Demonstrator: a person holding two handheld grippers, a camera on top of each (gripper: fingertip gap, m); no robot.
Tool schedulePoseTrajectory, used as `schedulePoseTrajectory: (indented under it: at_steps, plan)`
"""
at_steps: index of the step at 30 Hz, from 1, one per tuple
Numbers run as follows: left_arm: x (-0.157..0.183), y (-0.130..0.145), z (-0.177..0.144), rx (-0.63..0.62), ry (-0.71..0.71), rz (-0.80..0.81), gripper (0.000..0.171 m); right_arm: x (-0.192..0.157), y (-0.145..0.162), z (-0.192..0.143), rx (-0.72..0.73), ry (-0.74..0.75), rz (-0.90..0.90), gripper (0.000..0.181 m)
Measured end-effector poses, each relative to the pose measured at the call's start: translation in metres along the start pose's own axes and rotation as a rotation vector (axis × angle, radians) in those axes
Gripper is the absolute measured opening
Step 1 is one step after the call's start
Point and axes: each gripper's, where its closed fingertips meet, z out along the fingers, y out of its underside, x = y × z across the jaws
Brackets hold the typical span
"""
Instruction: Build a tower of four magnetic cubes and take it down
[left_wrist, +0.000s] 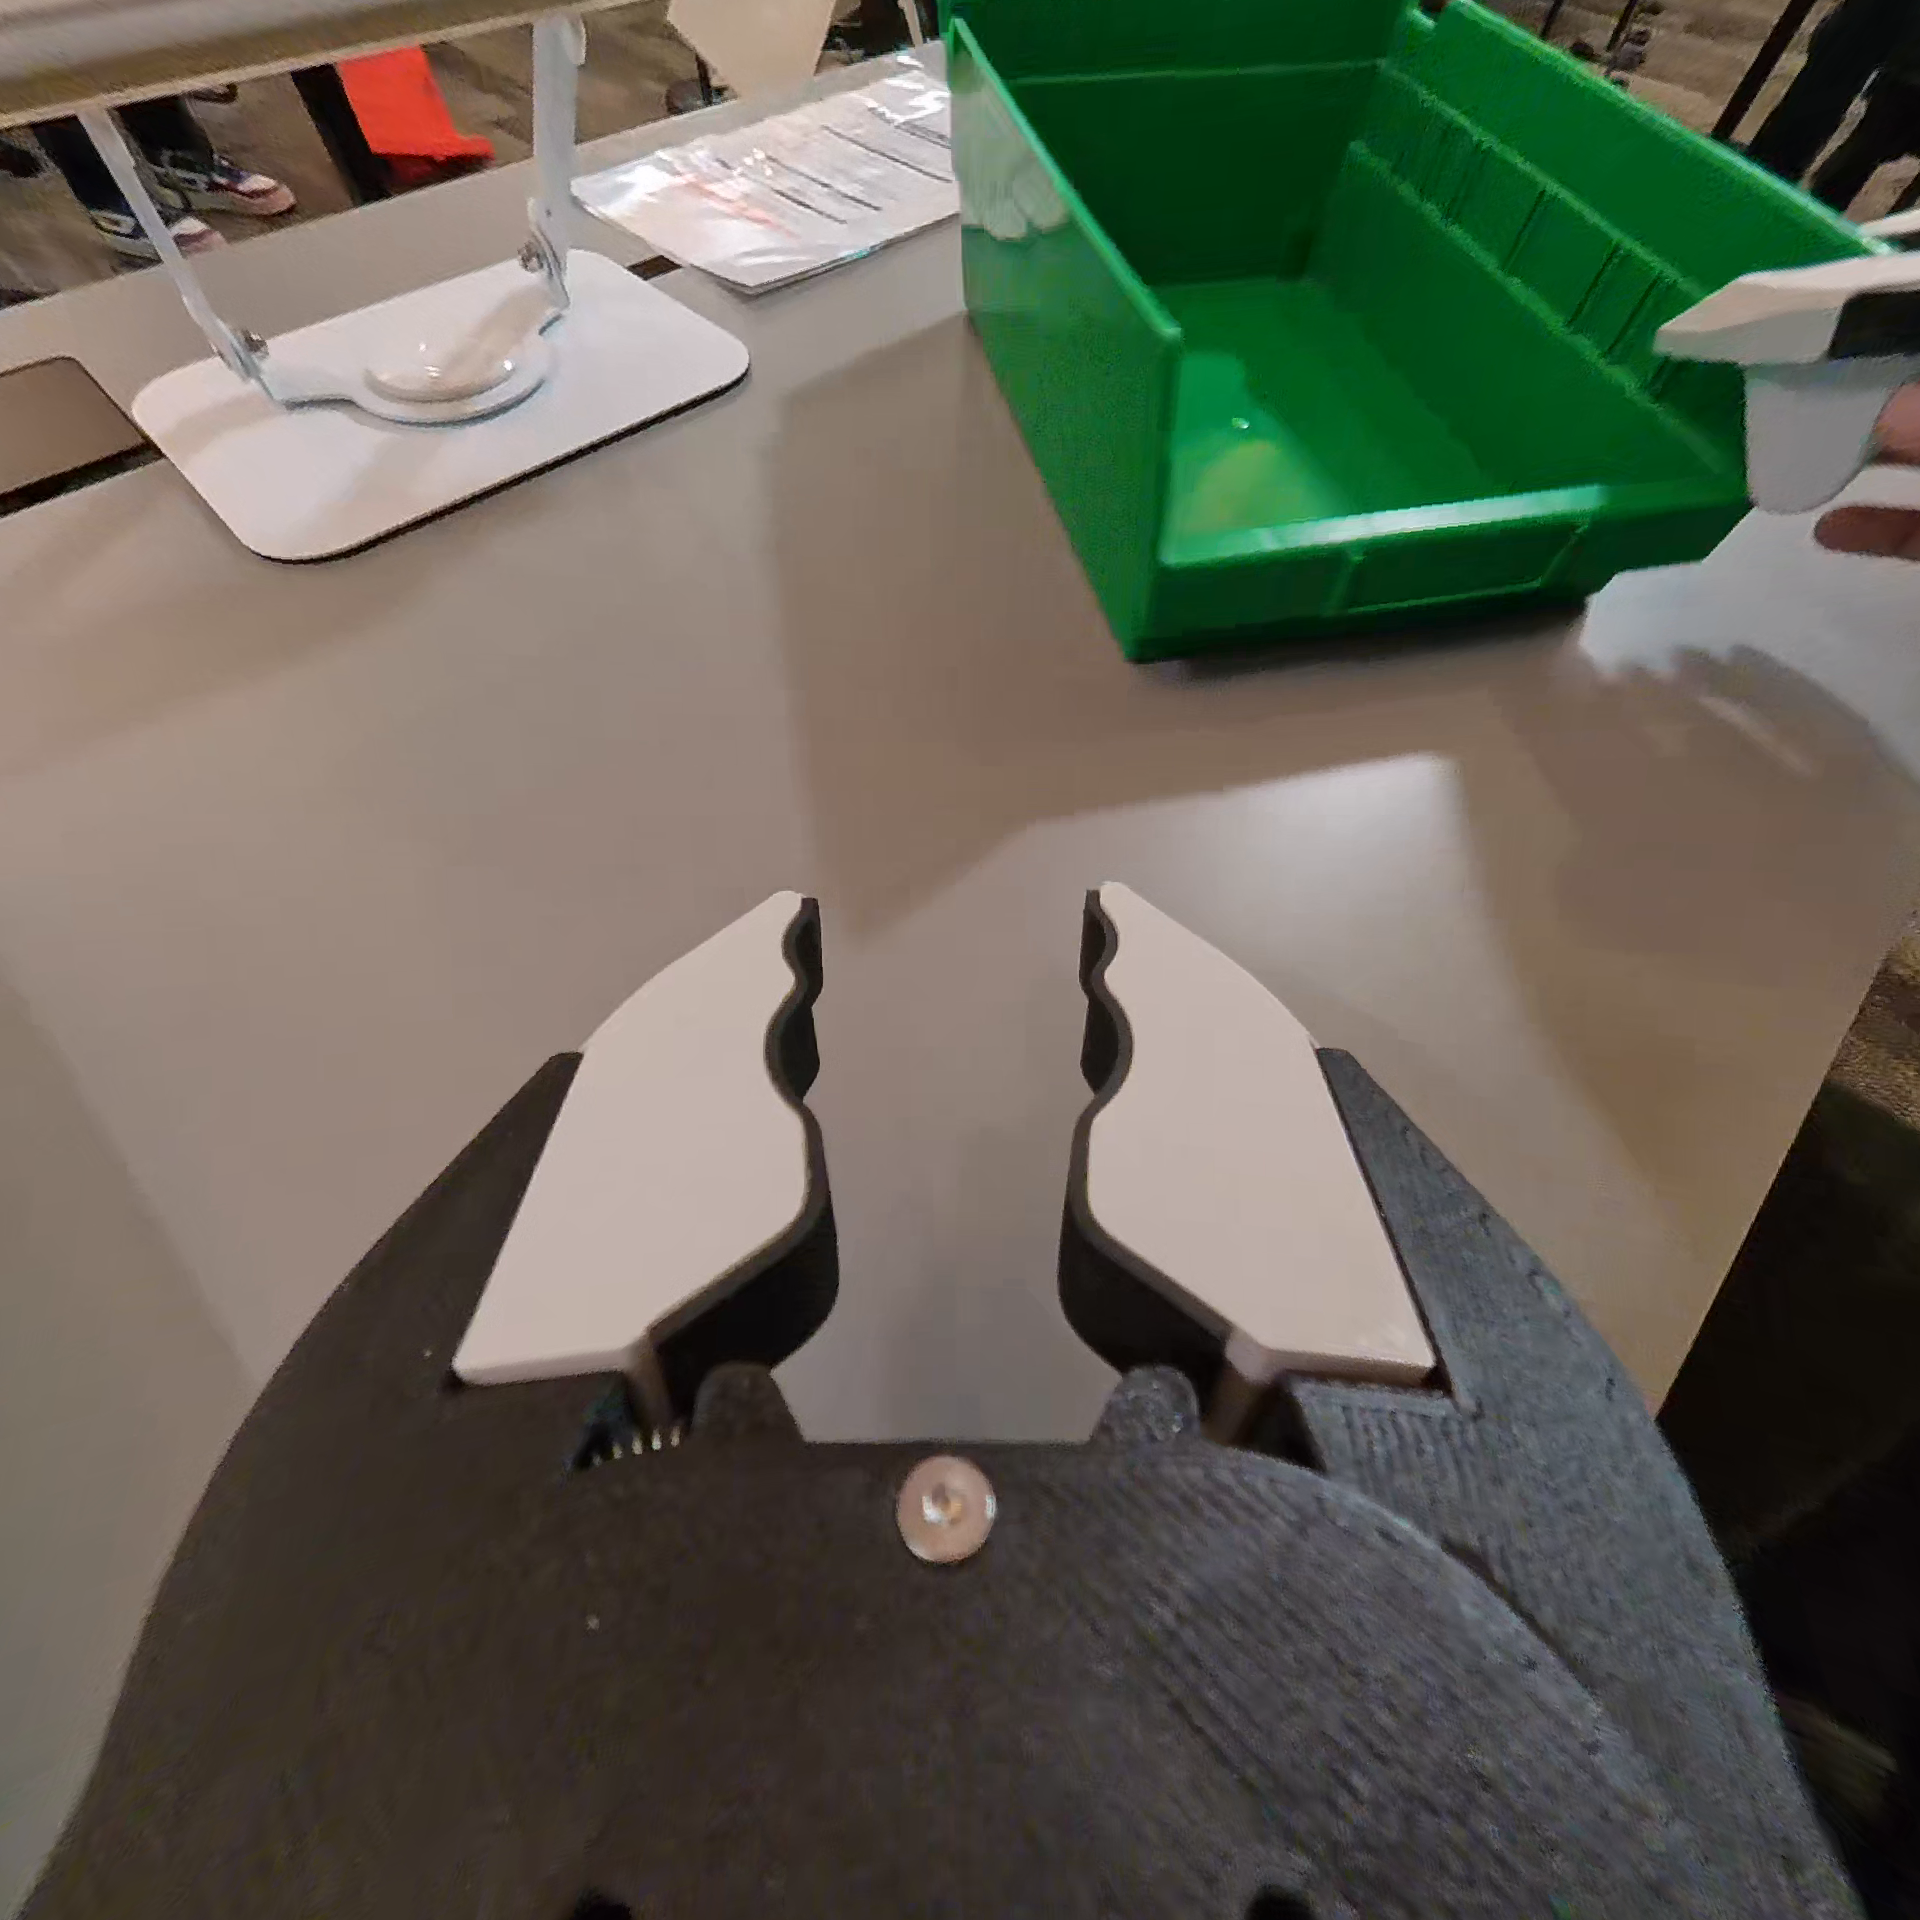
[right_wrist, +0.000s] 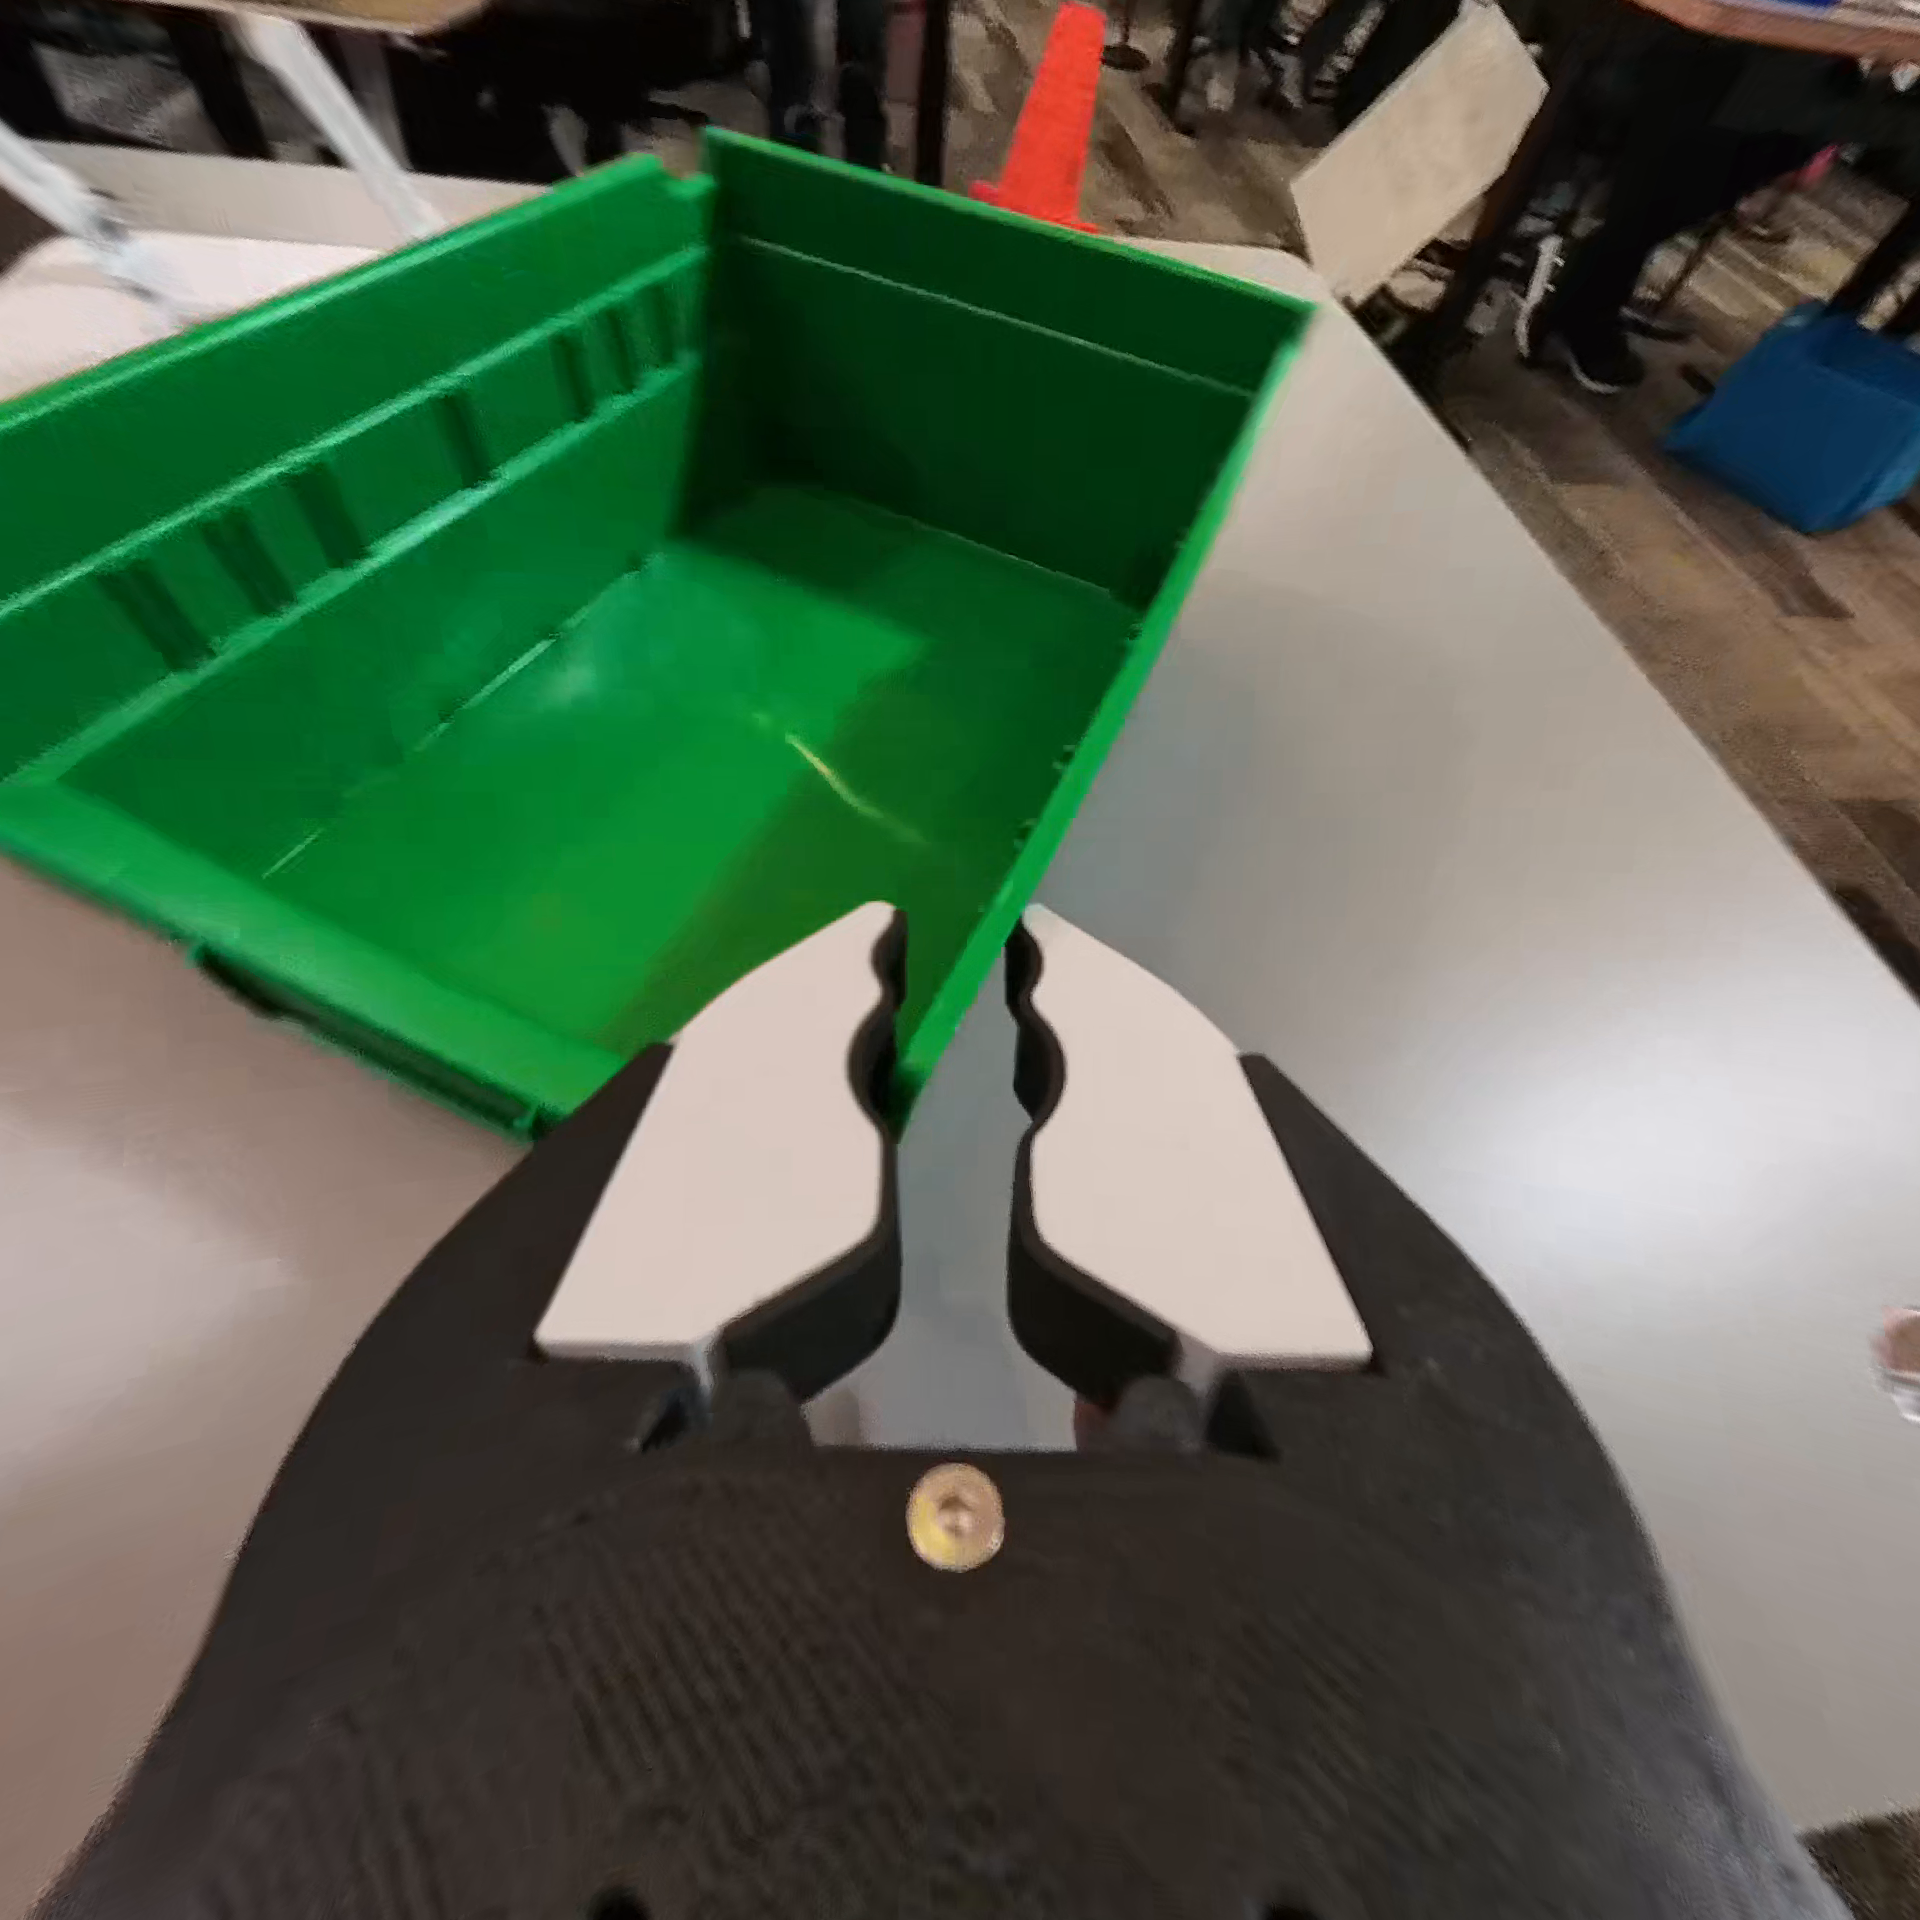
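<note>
The left gripper (left_wrist: 951, 935) hangs over the bare counter (left_wrist: 520, 779), jaws apart and empty. In the right wrist view the right gripper (right_wrist: 956, 940) straddles the green bin's (right_wrist: 540, 717) right wall, jaws narrowly apart; contact cannot be told.

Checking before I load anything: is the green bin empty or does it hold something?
Empty. Both wrist views show the bin's bare green floor, with only light glare on it and nothing inside.
</note>
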Motion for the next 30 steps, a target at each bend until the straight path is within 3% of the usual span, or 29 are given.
schedulePoseTrajectory:
  at_steps: [2,4,10,15,30]
  plan:
    - [0.001,0.005,0.004,-0.023,0.005,0.02,0.048,0.033,0.003,0.003,-0.018,0.05,0.006,0.008]
    - [0.002,0.011,0.007,-0.057,0.01,0.031,0.049,0.063,0.005,0.005,-0.021,0.082,0.034,0.01]
    - [0.001,0.012,0.008,-0.058,0.017,0.027,0.048,0.108,0.008,0.008,-0.034,0.094,0.034,0.017]
    - [-0.003,0.014,0.008,-0.062,0.032,-0.005,0.048,0.127,0.007,0.011,-0.037,0.084,-0.059,0.021]
    - [-0.005,0.017,0.011,-0.071,0.071,-0.078,0.048,0.149,0.006,0.018,0.003,0.032,0.073,0.018]
